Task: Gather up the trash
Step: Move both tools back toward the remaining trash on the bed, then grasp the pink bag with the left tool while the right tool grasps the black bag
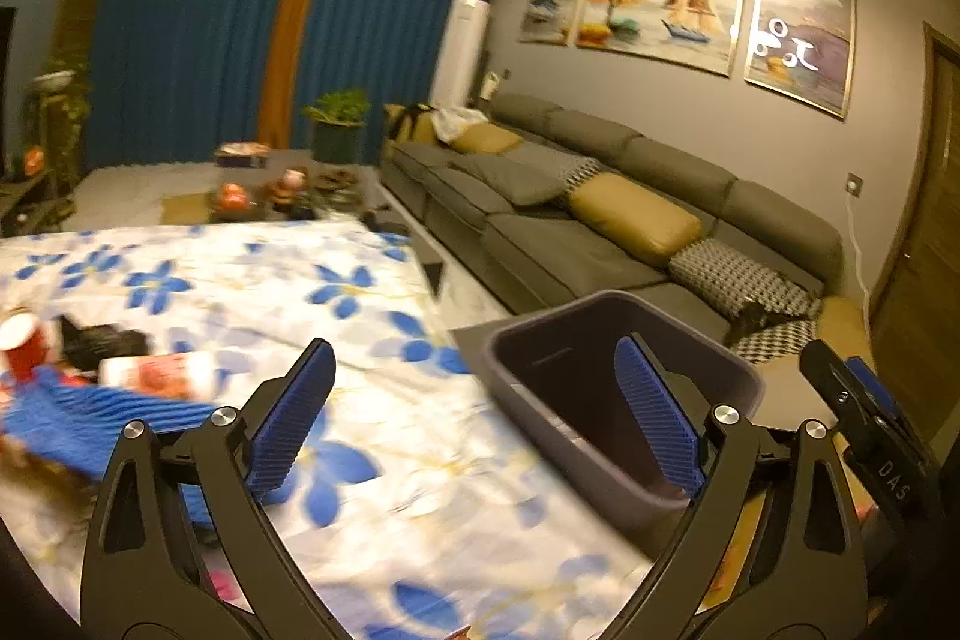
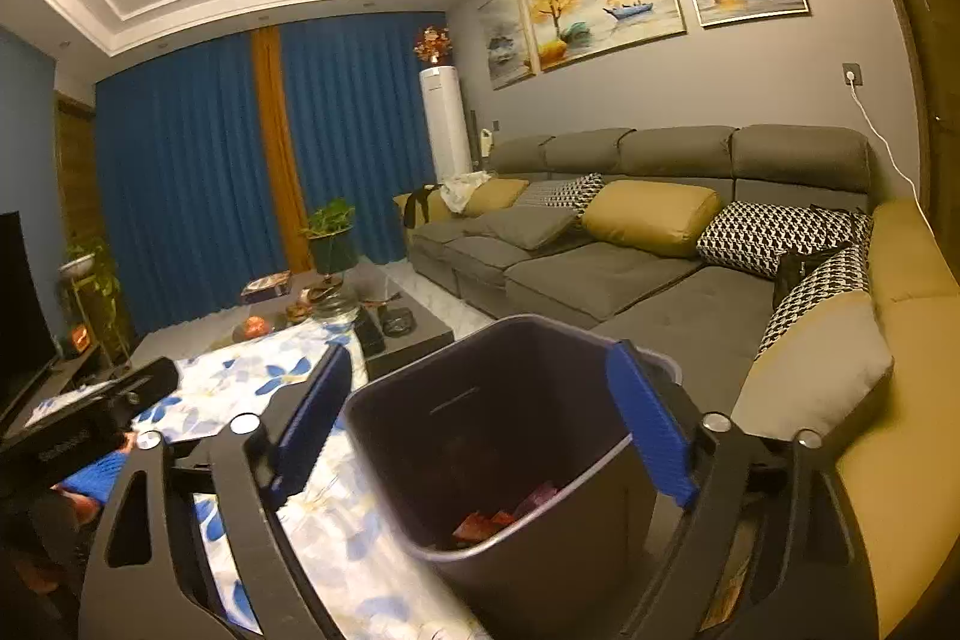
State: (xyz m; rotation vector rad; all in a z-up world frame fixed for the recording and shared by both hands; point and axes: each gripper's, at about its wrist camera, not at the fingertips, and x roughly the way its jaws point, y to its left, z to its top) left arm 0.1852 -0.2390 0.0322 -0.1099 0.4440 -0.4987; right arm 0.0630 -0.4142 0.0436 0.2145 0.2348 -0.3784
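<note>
Trash bin (image 2: 510, 436): dark grey plastic, rounded-rectangular, smooth walls, at table edge by sofa; a few red/pink wrappers (image 2: 504, 514) already at bottom, so task partly done; more trash left on floral tablecloth (image 1: 372, 292) at far left: red paper cup (image 1: 24, 343), white/orange bottle-like item (image 1: 156, 376) on its side, dark crumpled bit, all blurred; left gripper (image 1: 474, 418) spread wide, empty, ribbed blue pads; right gripper (image 2: 486, 424) spread too, nothing pinched, bin behind its fingers; grey fabric sofa (image 2: 600, 274) beyond.
</note>
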